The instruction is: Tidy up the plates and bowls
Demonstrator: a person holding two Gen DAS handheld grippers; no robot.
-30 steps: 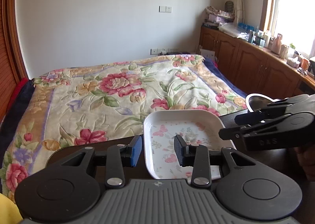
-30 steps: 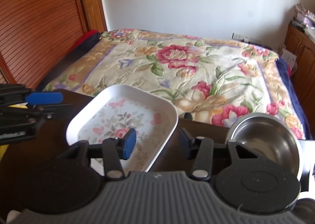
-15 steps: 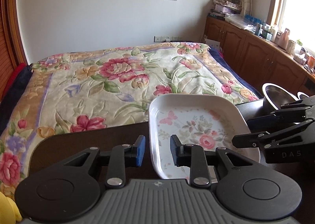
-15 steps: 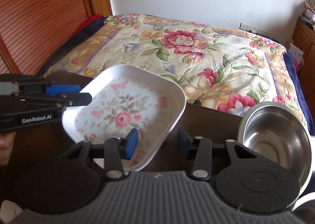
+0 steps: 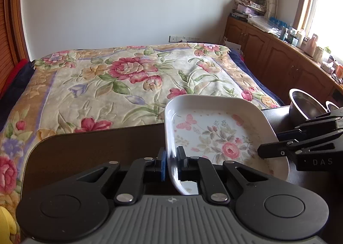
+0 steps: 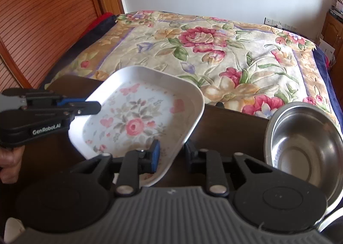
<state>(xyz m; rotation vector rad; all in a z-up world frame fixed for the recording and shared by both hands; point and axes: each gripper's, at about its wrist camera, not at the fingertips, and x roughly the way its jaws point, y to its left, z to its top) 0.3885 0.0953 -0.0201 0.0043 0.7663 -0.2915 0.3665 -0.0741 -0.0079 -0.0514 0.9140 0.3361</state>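
A white rectangular plate with a floral print point(image 5: 214, 134) point(image 6: 137, 119) lies over the dark table point(image 5: 96, 149). My left gripper point(image 5: 172, 163) is shut on the plate's left rim, and in the right wrist view this left gripper point(image 6: 94, 104) reaches in from the left. My right gripper point(image 6: 171, 155) is open, one finger on each side of the plate's right rim without pinching it. It shows in the left wrist view as the right gripper point(image 5: 268, 143). A steel bowl point(image 6: 300, 147) point(image 5: 304, 107) stands to the right of the plate.
A bed with a flowered blanket point(image 5: 128, 77) lies just past the table's far edge. Wooden cabinets point(image 5: 278, 62) run along the right wall. A white rim point(image 6: 330, 218) peeks out under the steel bowl. A person's hand point(image 6: 8, 162) holds the left gripper.
The left gripper has moved in and shut on the plate's left rim. The right gripper has come closer, so the right rim now lies between its fingers.
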